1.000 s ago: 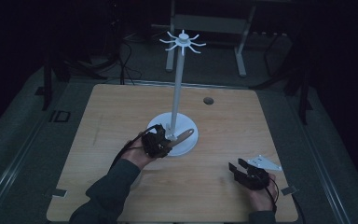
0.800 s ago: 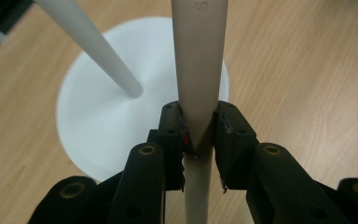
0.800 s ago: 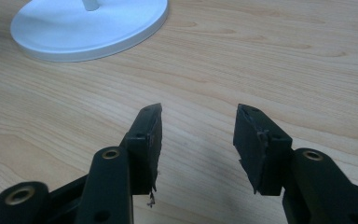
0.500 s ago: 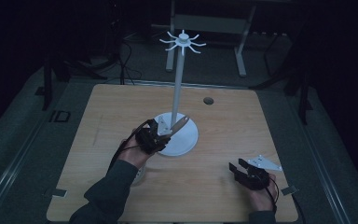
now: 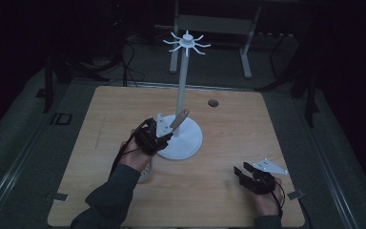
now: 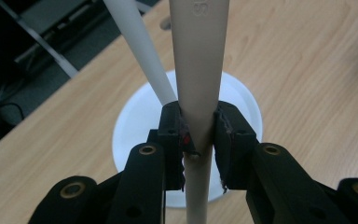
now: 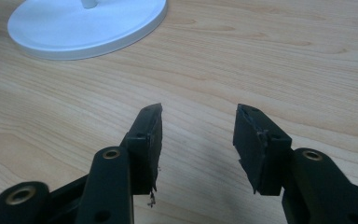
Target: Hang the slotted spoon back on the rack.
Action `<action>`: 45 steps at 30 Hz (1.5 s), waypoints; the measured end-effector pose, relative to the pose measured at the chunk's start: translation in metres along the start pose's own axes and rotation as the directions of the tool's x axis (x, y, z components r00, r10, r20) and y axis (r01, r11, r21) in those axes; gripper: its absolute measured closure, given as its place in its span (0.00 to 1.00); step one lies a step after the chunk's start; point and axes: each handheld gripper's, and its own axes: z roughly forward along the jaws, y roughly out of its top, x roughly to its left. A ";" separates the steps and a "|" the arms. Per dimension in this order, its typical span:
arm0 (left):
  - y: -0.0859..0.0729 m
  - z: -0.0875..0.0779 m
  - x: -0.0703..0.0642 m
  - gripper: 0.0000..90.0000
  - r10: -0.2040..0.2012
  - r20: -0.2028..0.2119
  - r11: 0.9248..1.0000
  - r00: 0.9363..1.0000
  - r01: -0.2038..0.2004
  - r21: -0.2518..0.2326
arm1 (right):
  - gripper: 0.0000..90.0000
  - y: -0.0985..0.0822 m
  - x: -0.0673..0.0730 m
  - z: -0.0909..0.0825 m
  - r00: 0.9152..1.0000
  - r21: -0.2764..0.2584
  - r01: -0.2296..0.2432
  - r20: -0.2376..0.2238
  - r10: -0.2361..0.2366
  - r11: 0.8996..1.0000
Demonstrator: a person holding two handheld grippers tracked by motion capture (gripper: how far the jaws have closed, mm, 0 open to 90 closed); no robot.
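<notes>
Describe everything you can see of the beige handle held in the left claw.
The beige handle looks like smooth wood or plastic, round and tapering, narrowest where it is gripped. It bears small embossed marks near the top of the left gripper view. The left claw is shut on it, a black pad on each side. In the high view it tilts up and right beside the white stand's pole, above the round base. Its working end is hidden.

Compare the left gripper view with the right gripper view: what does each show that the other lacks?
Left gripper view: the left gripper, jaws shut on a beige handle that runs up between them, and the stand's white pole slanting behind it.

Right gripper view: the right gripper, jaws open with nothing between them, low over bare wood.

Both: the stand's round white base and the wooden table.
</notes>
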 end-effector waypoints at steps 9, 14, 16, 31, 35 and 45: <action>0.008 -0.009 0.003 0.82 -0.048 -0.030 0.997 0.998 0.046 -0.070 | 0.58 0.000 0.000 0.000 1.000 -0.001 -0.003 0.002 0.003 1.000; 0.013 -0.011 0.002 0.82 -0.064 -0.036 0.993 0.997 0.061 -0.098 | 0.58 0.000 0.000 0.000 1.000 -0.001 -0.003 0.002 0.003 1.000; 0.015 -0.010 0.002 0.82 -0.059 -0.037 0.994 0.998 0.055 -0.091 | 0.58 0.000 -0.001 -0.001 1.000 -0.003 -0.004 0.003 0.004 1.000; 0.027 -0.014 0.003 0.82 -0.072 -0.050 0.986 0.996 0.063 -0.153 | 0.58 -0.001 -0.003 -0.001 1.000 0.000 -0.008 0.006 0.008 1.000; 0.030 -0.016 0.003 0.82 -0.077 -0.055 0.983 0.996 0.067 -0.169 | 0.58 -0.001 -0.003 0.000 1.000 0.001 -0.008 0.005 0.008 1.000; 0.041 -0.020 0.004 0.82 -0.095 -0.068 0.973 0.993 0.078 -0.217 | 0.58 -0.001 -0.003 -0.001 1.000 0.000 -0.010 0.008 0.010 1.000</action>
